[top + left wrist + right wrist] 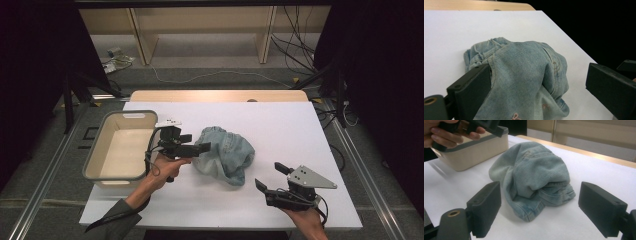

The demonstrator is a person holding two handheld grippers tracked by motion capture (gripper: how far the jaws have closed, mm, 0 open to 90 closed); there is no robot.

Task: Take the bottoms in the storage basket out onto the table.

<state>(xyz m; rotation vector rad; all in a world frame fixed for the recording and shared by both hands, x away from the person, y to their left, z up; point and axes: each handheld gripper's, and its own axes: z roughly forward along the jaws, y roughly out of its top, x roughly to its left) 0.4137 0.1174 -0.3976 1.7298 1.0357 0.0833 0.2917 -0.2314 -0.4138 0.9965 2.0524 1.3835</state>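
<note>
A crumpled pair of light blue denim jeans (226, 152) lies in a heap at the middle of the white table (285, 125). My left gripper (196, 142) is level at the heap's left side and points right into it. In the left gripper view the jeans (529, 75) lie between its wide-apart jaws; the left jaw is against the fabric and the right jaw stands clear, so my left gripper (539, 75) is open. My right gripper (271, 176) is near the front right of the table, open, with its jaws toward the jeans (536, 172) and a gap of bare table between.
A beige bin (96, 147) with a grey rim stands at the table's left, beside the left hand (167, 167); the right gripper view has this bin (481, 150) behind the jeans. A wooden strip (220, 95) runs along the far edge. Cables and shelf legs lie on the floor beyond.
</note>
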